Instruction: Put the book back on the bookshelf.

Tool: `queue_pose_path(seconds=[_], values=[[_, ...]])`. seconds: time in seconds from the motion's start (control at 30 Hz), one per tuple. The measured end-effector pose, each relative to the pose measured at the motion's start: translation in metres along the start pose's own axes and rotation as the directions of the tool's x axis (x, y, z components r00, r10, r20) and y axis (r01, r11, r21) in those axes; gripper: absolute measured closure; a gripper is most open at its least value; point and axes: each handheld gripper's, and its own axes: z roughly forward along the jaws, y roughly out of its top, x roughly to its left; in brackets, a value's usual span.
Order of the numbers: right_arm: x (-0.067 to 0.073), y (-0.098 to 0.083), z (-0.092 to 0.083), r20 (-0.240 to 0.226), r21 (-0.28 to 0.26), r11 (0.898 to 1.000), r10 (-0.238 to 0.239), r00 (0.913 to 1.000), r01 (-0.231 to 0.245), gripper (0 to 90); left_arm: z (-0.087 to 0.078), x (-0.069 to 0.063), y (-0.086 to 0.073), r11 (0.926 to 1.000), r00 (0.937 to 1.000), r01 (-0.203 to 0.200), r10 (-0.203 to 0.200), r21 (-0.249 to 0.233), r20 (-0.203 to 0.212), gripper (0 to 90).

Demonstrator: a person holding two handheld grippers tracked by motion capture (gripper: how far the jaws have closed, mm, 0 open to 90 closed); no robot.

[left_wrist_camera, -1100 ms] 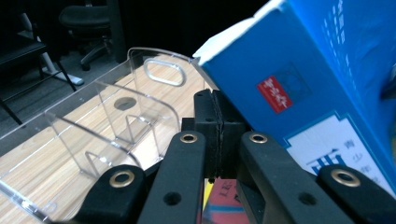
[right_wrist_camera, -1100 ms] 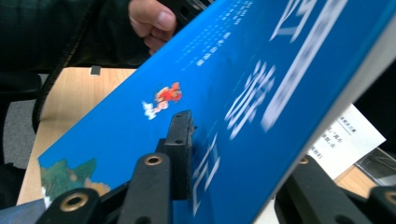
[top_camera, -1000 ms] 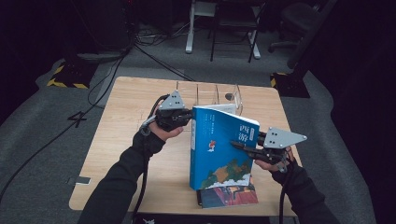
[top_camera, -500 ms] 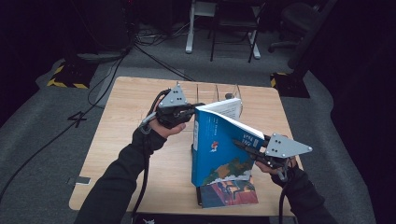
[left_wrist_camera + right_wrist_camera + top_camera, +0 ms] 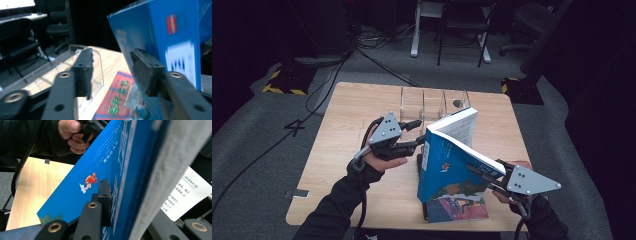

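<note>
A blue paperback book [image 5: 447, 160] stands tilted on its lower edge, top leaning to the right, its pages fanning a little. My right gripper [image 5: 484, 175] is shut on its front cover and page block from the right; in the right gripper view the left pad [image 5: 103, 195] presses the blue cover [image 5: 100, 165]. My left gripper [image 5: 419, 133] sits just left of the book's spine. Its jaws have just been opening and stand open [image 5: 113, 72] with nothing between them. The blue book [image 5: 155, 30] is beside the right jaw.
A second book [image 5: 459, 209] with a red and blue cover lies flat under the standing one, near the table's front edge. A clear acrylic stand [image 5: 432, 102] sits at the back of the wooden table [image 5: 352, 125]. Chairs and cables are on the floor beyond.
The left gripper let go of the book's top by the spine, opened and drew back to the left. The right gripper moved right and nearer, tilting the book that way.
</note>
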Motion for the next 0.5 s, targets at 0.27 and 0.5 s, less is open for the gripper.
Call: queue_pose_path(seconds=[0.27,0.5], values=[[0.002,0.0,-0.001,0.008,-0.005,1.0,0.009,0.9999,-0.009,79.1,-0.016,-0.015,-0.034,0.9982,0.9971,0.016,-0.021,0.058,0.074,27.5],[0.004,-0.001,-0.002,0.013,-0.01,1.0,0.015,0.9998,-0.015,78.9,-0.003,-0.037,-0.065,0.9893,0.9884,-0.003,-0.019,0.146,0.151,21.3]])
